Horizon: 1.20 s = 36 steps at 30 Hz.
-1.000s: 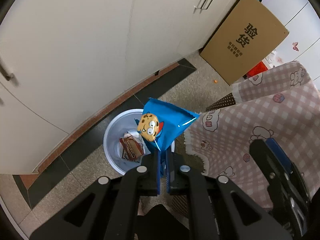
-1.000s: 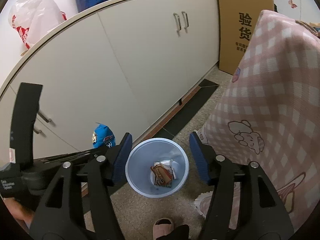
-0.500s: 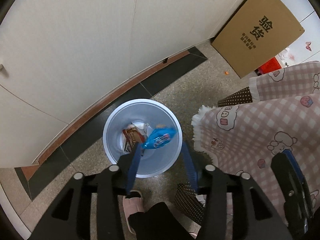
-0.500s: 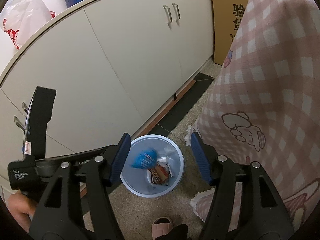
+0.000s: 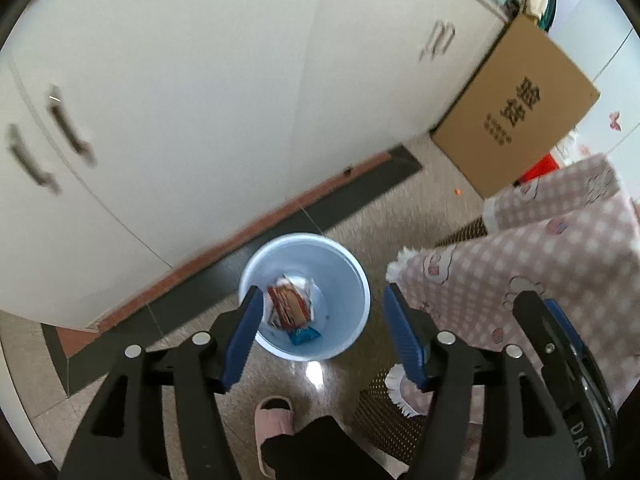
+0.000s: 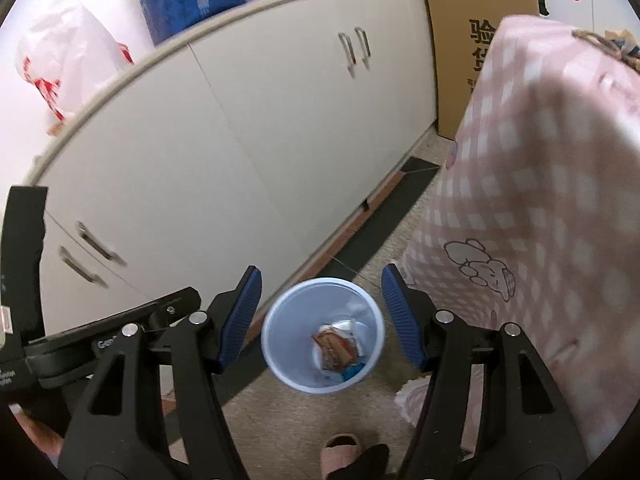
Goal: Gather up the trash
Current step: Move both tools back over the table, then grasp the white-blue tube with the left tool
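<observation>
A pale blue trash bin (image 5: pixel 352 280) stands on the floor by the cabinets; it also shows in the right wrist view (image 6: pixel 280 344). Inside it lie a red snack wrapper (image 5: pixel 287 306), white paper and the blue snack bag (image 5: pixel 305 335); the blue bag also shows in the right wrist view (image 6: pixel 354 371). My left gripper (image 5: pixel 320 316) is open and empty above the bin. My right gripper (image 6: pixel 320 312) is open and empty, also above the bin.
White cabinets (image 5: pixel 200 100) run behind the bin. A cardboard box (image 5: pixel 516 108) leans at the far right. A table with a pink checked cloth (image 5: pixel 540 264) stands right of the bin. A person's slippered foot (image 5: pixel 276 420) is below the bin.
My left gripper opened and let go of the blue snack bag, which fell into the bin. Both grippers have tilted up slightly.
</observation>
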Motion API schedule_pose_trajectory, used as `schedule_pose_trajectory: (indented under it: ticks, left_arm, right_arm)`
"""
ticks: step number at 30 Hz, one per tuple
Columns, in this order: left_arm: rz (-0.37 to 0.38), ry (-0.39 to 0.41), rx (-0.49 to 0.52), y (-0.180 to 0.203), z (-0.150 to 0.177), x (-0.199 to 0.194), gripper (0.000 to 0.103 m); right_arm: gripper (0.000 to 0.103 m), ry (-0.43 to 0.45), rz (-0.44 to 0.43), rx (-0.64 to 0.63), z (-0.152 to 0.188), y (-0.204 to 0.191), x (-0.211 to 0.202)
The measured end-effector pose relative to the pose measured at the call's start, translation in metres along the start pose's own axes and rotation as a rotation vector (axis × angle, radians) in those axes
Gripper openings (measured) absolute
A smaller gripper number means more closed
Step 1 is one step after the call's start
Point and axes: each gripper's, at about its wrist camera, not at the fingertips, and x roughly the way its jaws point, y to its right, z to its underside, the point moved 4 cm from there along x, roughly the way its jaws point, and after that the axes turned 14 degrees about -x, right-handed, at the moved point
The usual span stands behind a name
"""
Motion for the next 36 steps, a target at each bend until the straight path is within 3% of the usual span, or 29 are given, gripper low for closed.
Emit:
schedule_pose_trajectory:
  ticks: [9, 16, 21, 26, 36]
  left_arm:
    - [0.064, 0.239, -0.012, 0.019, -0.004, -0.121, 0.070]
    - [0.181, 0.268, 0.094, 0.094, 0.019, -0.163, 0.072]
    - [0.267, 0.239, 0.224, 0.169, 0.047, -0.169, 0.072]
    - [0.329, 0.173, 0.359, 0.247, 0.074, -0.150, 0.072]
    - [0.364, 0.098, 0.551, 0.367, 0.101, -0.098, 0.072]
  right_arm:
    - [0.064, 0.158, -0.121, 0.040, -0.038, -0.009, -0.097]
    - [0.066, 0.275, -0.020, 0.056, -0.047, 0.036, -0.173]
    - [0.067, 0.301, 0.078, 0.101, -0.044, 0.097, -0.205]
    - [0.067, 0.299, 0.194, 0.156, -0.031, 0.170, -0.227]
    - [0.067, 0.230, 0.404, 0.144, -0.029, 0.283, -0.232]
